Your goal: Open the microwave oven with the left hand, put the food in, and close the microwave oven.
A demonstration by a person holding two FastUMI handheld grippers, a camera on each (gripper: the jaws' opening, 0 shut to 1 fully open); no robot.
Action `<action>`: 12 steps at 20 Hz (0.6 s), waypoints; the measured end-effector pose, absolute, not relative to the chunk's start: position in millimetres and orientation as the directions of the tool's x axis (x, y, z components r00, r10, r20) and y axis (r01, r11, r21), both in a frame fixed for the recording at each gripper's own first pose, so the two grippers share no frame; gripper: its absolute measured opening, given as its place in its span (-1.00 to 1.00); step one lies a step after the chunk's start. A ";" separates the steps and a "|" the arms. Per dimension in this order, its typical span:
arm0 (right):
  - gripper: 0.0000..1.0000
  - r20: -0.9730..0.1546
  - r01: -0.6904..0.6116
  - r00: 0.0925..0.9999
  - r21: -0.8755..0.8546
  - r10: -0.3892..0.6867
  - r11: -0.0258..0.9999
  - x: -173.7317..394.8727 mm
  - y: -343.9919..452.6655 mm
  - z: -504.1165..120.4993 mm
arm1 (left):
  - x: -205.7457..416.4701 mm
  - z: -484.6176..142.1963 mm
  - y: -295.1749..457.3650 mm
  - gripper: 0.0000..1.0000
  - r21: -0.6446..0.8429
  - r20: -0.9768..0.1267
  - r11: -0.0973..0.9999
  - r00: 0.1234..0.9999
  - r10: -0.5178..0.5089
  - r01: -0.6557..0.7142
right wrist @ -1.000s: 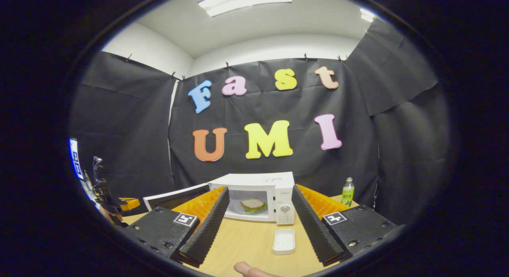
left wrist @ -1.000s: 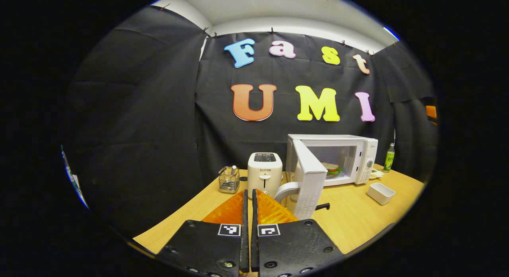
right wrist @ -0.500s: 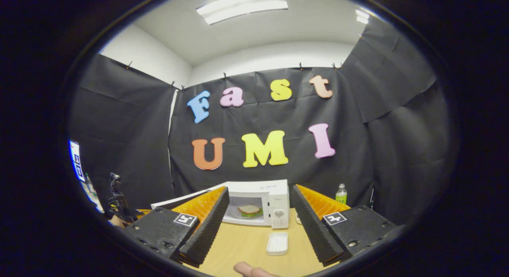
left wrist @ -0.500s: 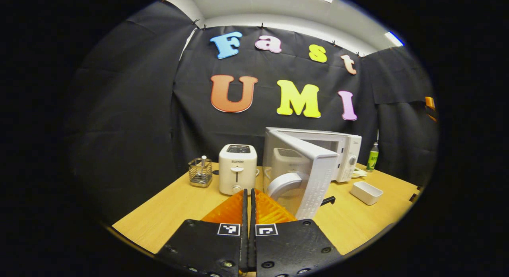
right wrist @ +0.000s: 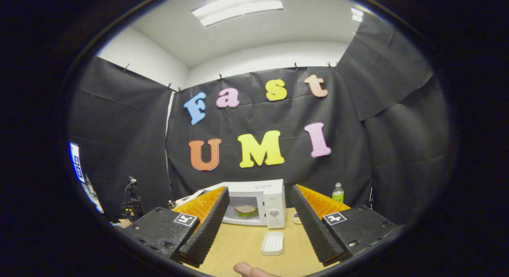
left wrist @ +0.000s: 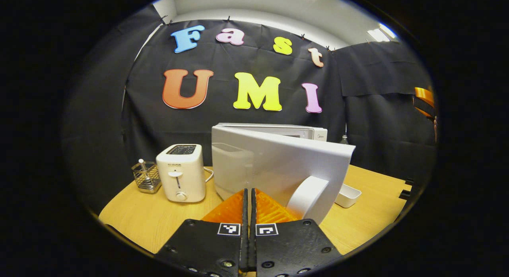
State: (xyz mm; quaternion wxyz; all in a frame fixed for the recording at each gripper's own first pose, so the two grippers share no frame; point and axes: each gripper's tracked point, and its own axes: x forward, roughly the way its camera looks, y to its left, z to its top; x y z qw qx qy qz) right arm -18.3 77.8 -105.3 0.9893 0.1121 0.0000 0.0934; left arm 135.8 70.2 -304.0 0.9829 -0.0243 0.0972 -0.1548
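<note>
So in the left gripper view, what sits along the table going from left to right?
Wire utensil holder → white toaster → microwave door, partly open, with its handle → small white tray peeking out past the door's edge.

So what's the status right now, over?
Left tool shut, empty, just behind the microwave door. Right tool open, held back. Sandwich inside the microwave, door still partly open. Nothing blocking it.

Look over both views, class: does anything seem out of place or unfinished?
Only the microwave door: it stands partly open, with the sandwich already inside the microwave. The closed left hand-held gripper sits just behind it. Nothing looks spilled or damaged.
</note>
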 end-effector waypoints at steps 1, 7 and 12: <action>0.82 0.027 -0.185 0.983 0.221 0.184 0.957 -17.7 75.7 -104.9 | 141.5 -306.7 58.4 -0.75 -0.087 -0.179 0.944 0.927 -0.330 0.319; 0.99 0.015 -0.170 0.985 0.222 0.171 0.960 -5.6 61.3 -118.1 | 165.1 -305.1 1.8 -1.00 -0.084 -0.167 0.914 0.899 -0.405 0.396; 1.00 -0.014 -0.162 0.985 0.231 0.169 0.960 9.1 51.8 -137.5 | 186.1 -307.7 -36.9 -1.00 -0.082 -0.166 0.901 0.886 -0.433 0.425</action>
